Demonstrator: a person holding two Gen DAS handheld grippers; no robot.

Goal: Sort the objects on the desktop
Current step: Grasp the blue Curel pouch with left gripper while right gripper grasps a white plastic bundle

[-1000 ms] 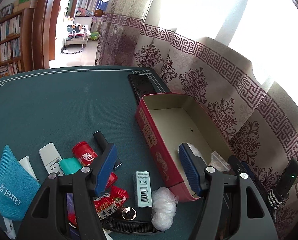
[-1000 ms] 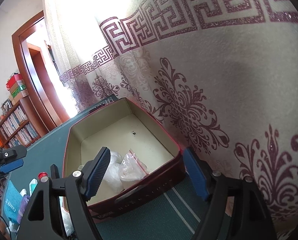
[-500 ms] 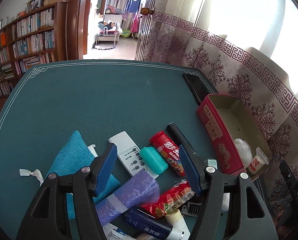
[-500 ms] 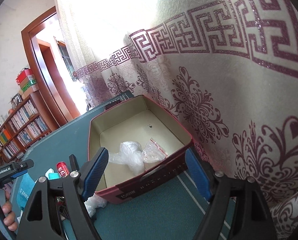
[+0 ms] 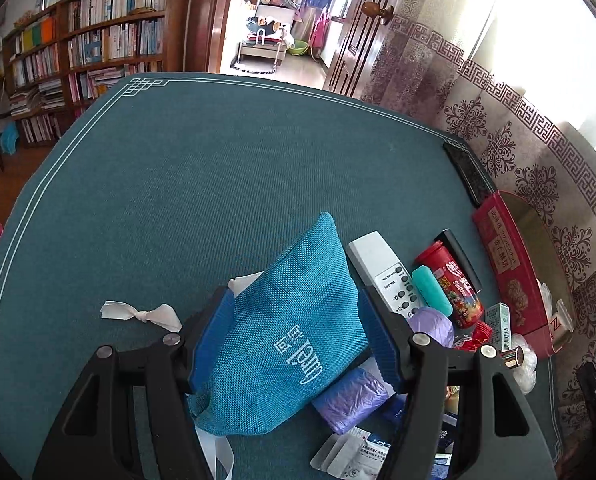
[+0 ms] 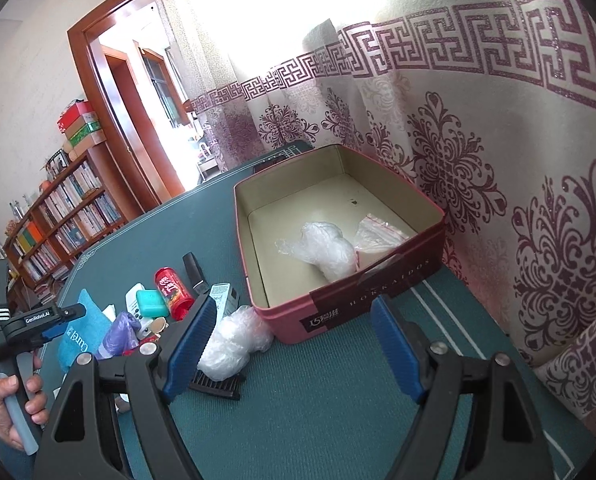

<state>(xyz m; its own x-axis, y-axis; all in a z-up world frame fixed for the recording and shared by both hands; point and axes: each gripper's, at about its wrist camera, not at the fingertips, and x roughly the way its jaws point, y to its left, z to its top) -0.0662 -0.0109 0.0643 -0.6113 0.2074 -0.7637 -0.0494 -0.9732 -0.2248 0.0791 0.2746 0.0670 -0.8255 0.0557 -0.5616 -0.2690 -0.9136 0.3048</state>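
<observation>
Jaws of left gripper [image 5: 296,338] now straddle blue pouch [image 5: 286,332], previously aside.

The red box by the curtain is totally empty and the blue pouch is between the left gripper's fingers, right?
Not quite. The red box isn't empty: the right wrist view shows a crumpled clear bag and a small zip bag inside it. The rest holds: the blue pouch does sit between the left gripper's fingers.
</observation>
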